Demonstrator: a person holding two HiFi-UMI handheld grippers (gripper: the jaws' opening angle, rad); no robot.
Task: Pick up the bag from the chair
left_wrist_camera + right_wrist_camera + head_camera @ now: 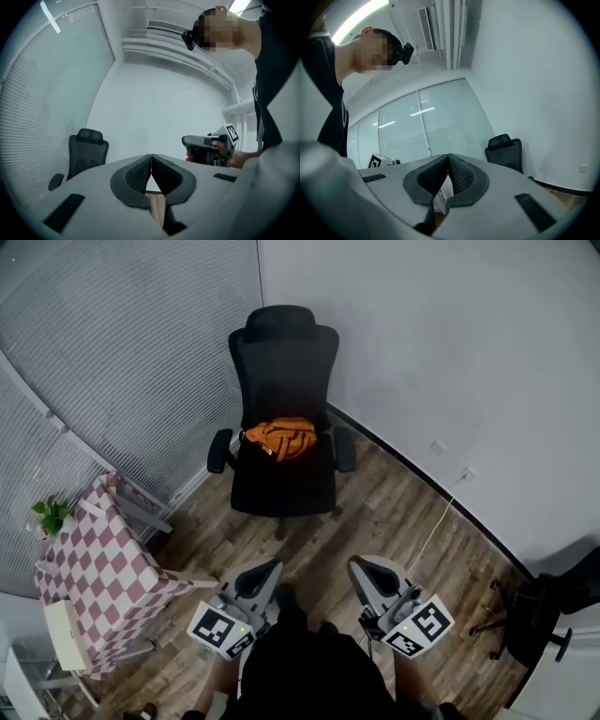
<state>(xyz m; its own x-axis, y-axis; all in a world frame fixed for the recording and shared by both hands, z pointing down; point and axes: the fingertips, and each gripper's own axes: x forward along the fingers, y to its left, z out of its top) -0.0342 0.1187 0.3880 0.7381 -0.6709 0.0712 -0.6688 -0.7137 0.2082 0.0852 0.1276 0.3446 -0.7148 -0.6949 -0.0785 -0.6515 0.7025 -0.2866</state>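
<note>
Two sets of jaws pressed together with nothing held, left gripper point(269, 567) and right gripper point(360, 566) held low, orange bag point(281, 438) lying on the black chair point(284, 486) seat, well apart from both

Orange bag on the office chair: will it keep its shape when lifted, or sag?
The orange bag lies crumpled and low on the chair seat, so it is probably floppy and will sag. It looks nearly empty, so likely light. Its raised folds should be easy to pinch.
</note>
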